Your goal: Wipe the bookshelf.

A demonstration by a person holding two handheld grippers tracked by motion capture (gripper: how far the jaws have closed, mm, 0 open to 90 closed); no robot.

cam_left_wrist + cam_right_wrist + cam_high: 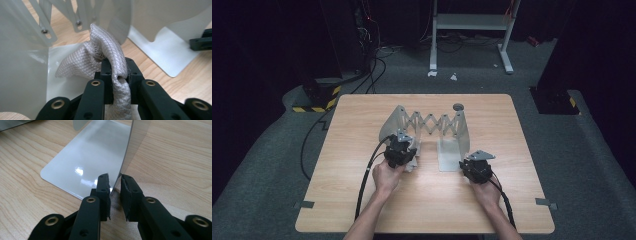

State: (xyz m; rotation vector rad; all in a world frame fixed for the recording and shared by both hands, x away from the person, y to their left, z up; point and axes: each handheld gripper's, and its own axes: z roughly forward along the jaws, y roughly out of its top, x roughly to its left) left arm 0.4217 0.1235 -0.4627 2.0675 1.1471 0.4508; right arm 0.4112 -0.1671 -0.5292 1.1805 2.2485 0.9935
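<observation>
Left tool (117,72) pinches grey cloth (100,55) between its jaws.

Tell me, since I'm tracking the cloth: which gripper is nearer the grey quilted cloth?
Left. The left gripper is clamped on the grey quilted cloth; the right gripper is apart, straddling the edge of the metal bookend's right upright plate.

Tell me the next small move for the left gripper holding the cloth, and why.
Probably draw the cloth a little farther out from the bookend's left end plate. The left gripper is shut on it, the cloth partly lies on that base, and the right gripper straddles the other plate's edge.
</observation>
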